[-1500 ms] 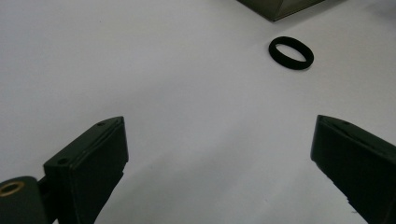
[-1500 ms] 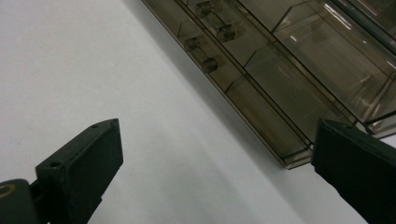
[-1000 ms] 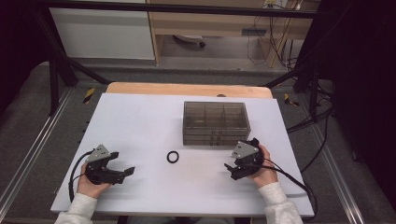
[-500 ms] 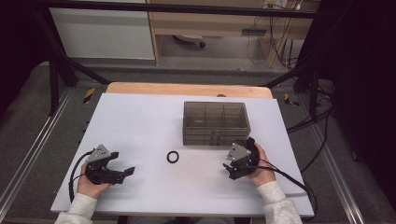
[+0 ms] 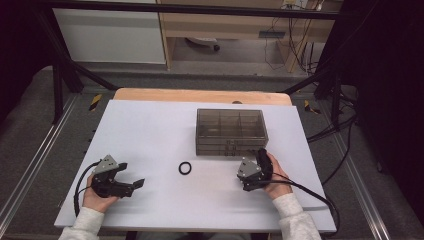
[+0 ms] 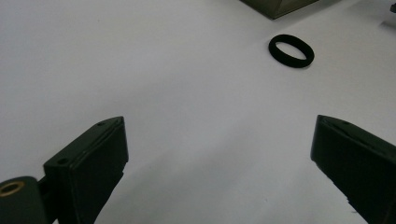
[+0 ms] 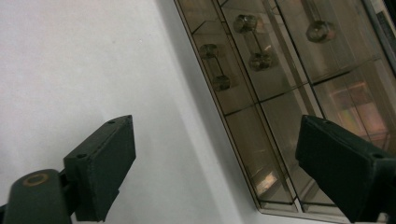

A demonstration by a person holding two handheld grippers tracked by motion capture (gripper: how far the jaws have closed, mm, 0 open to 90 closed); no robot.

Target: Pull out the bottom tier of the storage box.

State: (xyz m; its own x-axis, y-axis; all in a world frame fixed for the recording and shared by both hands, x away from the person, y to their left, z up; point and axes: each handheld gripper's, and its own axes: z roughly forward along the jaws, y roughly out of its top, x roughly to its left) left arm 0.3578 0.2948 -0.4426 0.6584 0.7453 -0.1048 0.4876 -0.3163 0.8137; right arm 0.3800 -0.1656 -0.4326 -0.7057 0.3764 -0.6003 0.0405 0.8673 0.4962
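A small black ring (image 5: pixel 185 168) lies flat on the white table (image 5: pixel 150 125), between the two hands. In the left gripper view the ring (image 6: pixel 291 50) is ahead and to the right of my left gripper (image 6: pixel 219 154), which stands open and empty over bare table. My left gripper (image 5: pixel 131 175) rests near the front left. A smoky clear drawer box (image 5: pixel 230 129) sits right of centre. My right gripper (image 5: pixel 255 161) is just in front of it, tilted. My right gripper (image 7: pixel 215 154) faces the box's drawer fronts (image 7: pixel 280 93); its jaws have just been closing a little, stand wide, and pinch nothing.
Small metal parts show through the box's drawers (image 7: pixel 252 23). A cable (image 5: pixel 310 192) trails from the right gripper over the table's front right. Beyond the table's wooden far edge (image 5: pixel 200 95) stand black frame legs and a shelf.
My right gripper has turned from pointing left to pointing at the box and edged closer to it. The left gripper and the ring have not moved.
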